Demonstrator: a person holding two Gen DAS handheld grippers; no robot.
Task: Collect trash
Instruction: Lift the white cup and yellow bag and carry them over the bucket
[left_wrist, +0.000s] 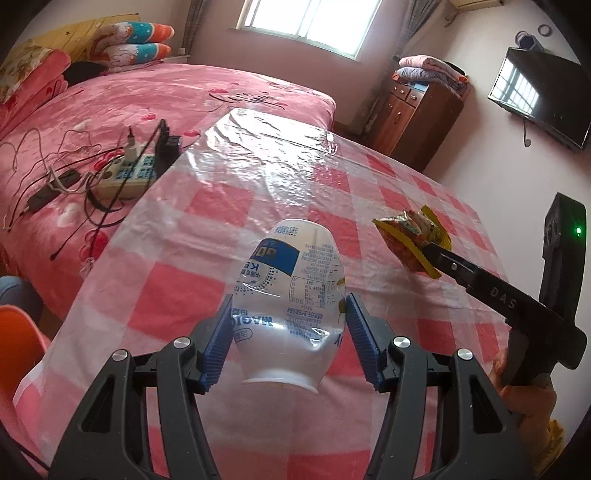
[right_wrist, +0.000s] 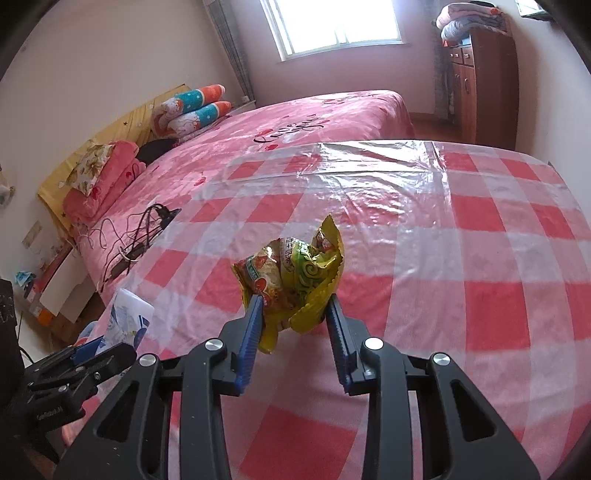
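Observation:
A white plastic bottle with a blue printed label hangs above the table with its mouth toward the camera. My left gripper is shut on it, blue pads against both its sides. To the right, my right gripper is shut on a crumpled yellow and red snack wrapper, also off the table. In the right wrist view the snack wrapper sits pinched between the pads of my right gripper. The left gripper and its bottle show at the lower left.
Below both grippers lies a table under a pink-and-white checked cloth with clear plastic. A pink bed adjoins it, with a power strip and cables. A wooden cabinet and a wall TV stand beyond. An orange chair is at the lower left.

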